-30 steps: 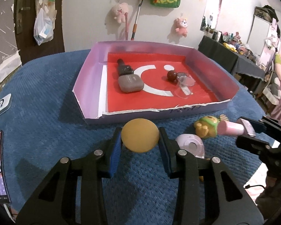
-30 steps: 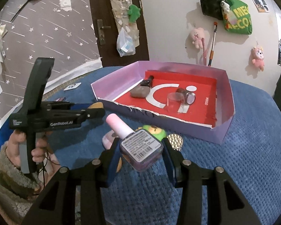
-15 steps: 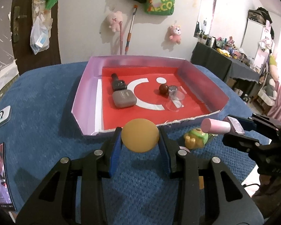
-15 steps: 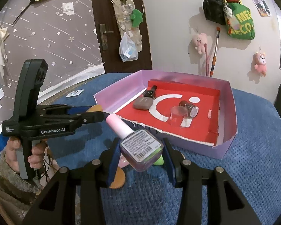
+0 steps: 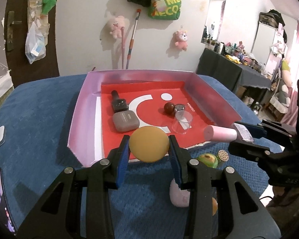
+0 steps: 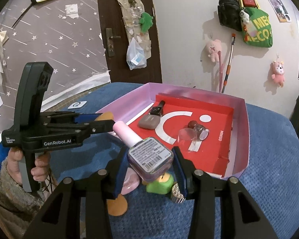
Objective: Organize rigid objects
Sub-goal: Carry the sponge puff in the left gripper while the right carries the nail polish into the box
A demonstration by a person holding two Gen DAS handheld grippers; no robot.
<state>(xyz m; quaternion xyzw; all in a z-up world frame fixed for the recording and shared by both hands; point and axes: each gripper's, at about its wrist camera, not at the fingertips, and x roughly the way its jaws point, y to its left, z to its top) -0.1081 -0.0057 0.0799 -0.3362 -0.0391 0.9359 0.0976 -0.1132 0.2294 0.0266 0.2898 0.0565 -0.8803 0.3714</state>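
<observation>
The left gripper [image 5: 149,149] clamps a yellow puff [image 5: 148,143] squarely between its pads, above the pink tray's [image 5: 83,111] near rim. The right gripper [image 6: 150,164] grips a nail polish bottle [image 6: 149,157] by its body, pink cap angled up-left towards the tray

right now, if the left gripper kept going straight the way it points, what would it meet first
Likely the near wall of the pink tray, or it just clears it and the yellow disc held by the left gripper comes down on the red floor near the grey case. Depth is unclear.
</observation>
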